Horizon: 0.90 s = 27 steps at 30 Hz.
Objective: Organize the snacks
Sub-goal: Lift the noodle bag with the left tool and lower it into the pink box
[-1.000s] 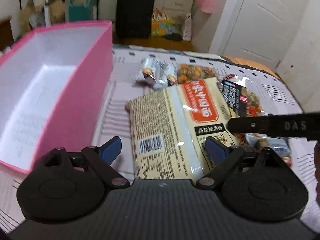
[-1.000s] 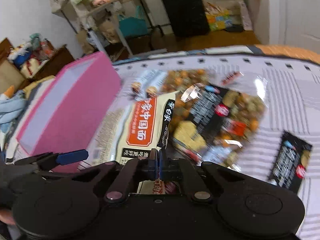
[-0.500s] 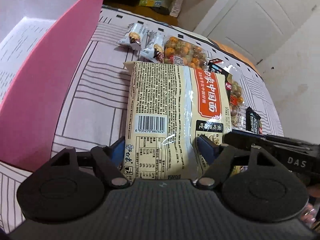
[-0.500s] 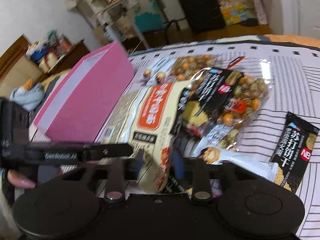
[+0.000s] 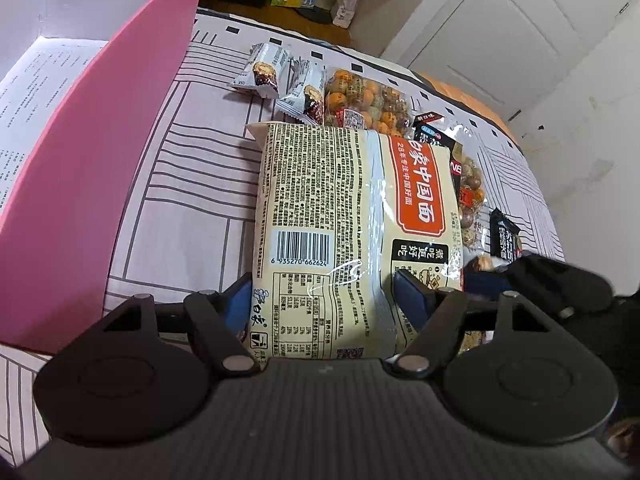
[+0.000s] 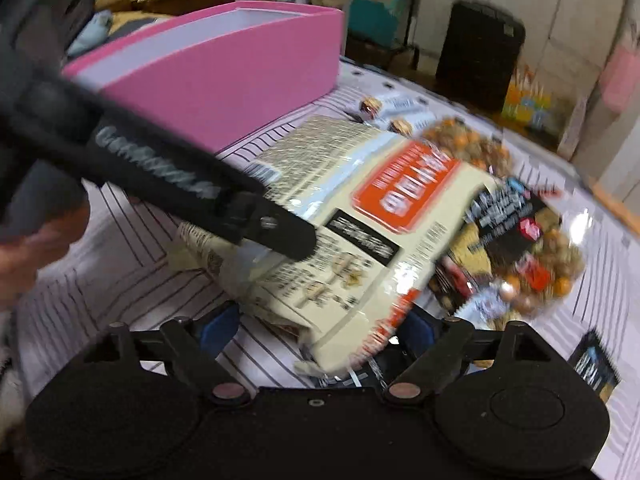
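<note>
Straddling the near end of the noodle pack (image 5: pixel 344 236), the left claw (image 5: pixel 324 302) has both blue pads against its sides, pinching it. The right claw (image 6: pixel 316 330) is spread around the pack's corner. Pack lies on the striped worktop (image 5: pixel 192 184), beside the pink box (image 5: pixel 100 168), 2 bars (image 5: pixel 280 76) and nuts (image 5: pixel 368 100) beyond.

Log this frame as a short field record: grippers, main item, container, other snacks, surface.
left gripper: fingers on both sides of the noodle pack's near end, apparently gripping it
right gripper: open, around a corner of the same pack; view blurred
noodle pack: cream with orange label, barcode side up
pink box: open, left of the pack, no snacks seen inside
other snacks: two bars, nut bag, dark bag, black sachet
surface: striped cloth
</note>
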Available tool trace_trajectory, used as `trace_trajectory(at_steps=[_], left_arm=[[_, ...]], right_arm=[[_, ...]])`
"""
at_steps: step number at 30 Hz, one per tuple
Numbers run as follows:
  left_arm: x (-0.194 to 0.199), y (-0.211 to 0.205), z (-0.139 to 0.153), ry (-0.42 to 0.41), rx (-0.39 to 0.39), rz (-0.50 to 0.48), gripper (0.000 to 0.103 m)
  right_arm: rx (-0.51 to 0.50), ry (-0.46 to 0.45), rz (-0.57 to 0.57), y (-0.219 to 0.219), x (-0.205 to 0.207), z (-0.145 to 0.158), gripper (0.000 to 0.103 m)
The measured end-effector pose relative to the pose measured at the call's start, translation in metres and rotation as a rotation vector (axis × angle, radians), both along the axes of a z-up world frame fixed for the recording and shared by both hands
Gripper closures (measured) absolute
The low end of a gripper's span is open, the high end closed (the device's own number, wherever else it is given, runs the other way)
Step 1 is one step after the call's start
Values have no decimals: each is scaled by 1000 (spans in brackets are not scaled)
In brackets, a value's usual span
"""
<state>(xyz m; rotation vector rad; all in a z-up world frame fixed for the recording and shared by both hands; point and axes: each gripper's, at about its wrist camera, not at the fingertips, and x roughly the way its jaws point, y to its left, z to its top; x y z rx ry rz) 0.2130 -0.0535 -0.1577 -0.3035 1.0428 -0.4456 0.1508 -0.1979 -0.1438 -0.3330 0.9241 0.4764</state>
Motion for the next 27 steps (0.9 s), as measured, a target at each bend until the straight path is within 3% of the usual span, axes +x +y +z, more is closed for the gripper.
trace_trajectory(at_steps=[4,16,20,27], left_arm=[[-10,-6,4,-69,44,-21,31],[-48,-2,43,-139,126,-149,31],[-60,6,56,-127,132,-169,31],[-84,28,78,-104,124,-195,31]], right_arm=[[-55,-48,-52,13,-10,0,13],[-46,-103,-152,33,-53,36,13],[-95,-87,-153,49,-64,50,14],[-89,-58,-114,65,-83,75,14]])
